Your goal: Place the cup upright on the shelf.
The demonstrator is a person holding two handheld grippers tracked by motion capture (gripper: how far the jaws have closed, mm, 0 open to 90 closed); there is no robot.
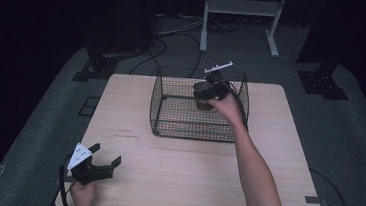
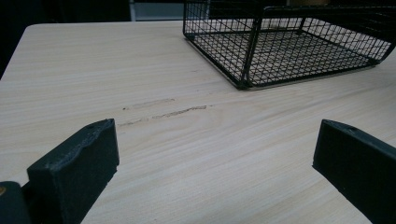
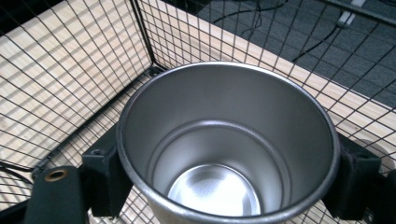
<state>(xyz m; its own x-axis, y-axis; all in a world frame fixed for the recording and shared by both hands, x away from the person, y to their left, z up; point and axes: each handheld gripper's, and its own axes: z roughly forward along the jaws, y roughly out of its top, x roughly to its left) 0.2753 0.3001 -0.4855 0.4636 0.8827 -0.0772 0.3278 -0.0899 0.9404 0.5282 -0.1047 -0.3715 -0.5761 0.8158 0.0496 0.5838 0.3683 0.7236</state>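
Two hand-held grippers work over a pale wooden counter (image 1: 179,183). The right hand-held gripper (image 3: 224,177) is inside a black wire basket (image 1: 170,107) that sits toward twelve o'clock on the counter; its jaws press against opposite sides of a metal cup (image 3: 229,144), holding it upright near the basket's far corner at about one o'clock. In the right gripper view the cup is open-topped, shiny inside and empty, with basket mesh behind it. The left hand-held gripper (image 1: 103,160) rests near the counter's edge at about seven o'clock, held by a hand (image 1: 82,194) at the bottom, its jaws spread wide with nothing between them. In the left gripper view a faint scuff mark (image 2: 163,109) crosses the wood between the jaws and the basket.
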